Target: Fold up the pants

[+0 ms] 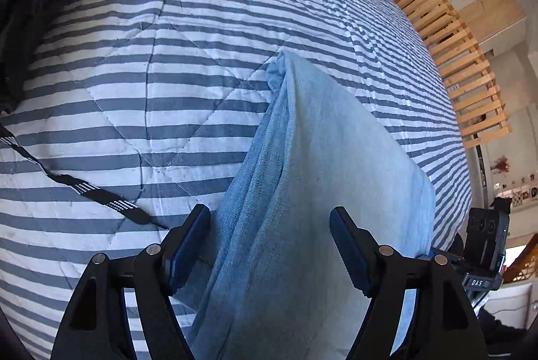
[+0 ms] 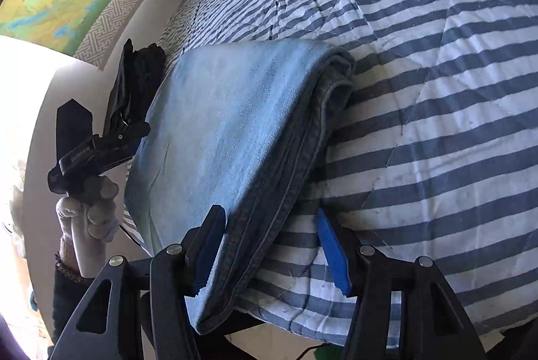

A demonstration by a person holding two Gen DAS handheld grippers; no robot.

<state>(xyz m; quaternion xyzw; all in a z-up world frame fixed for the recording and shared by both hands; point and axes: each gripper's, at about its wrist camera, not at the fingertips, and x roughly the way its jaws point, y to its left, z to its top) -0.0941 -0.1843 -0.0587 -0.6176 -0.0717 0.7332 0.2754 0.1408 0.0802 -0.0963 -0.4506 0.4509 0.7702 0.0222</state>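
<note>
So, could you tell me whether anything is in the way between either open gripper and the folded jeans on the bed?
Nothing visible is. The jeans already lie between the left gripper's open fingers, and their seamed edge sits between the right gripper's fingers. The black strap lies off to the side on the striped quilt.

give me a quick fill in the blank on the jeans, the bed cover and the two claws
1. The light blue jeans lie folded on a quilt patterned with blue and white ____.
2. Both the left claw and the right claw have their fingers ____, gripping nothing.
3. In the right wrist view, the hand holding the other gripper wears a white ____.
4. A black ____ with white markings lies across the quilt left of the jeans.

Missing words: stripes; open; glove; strap
</note>
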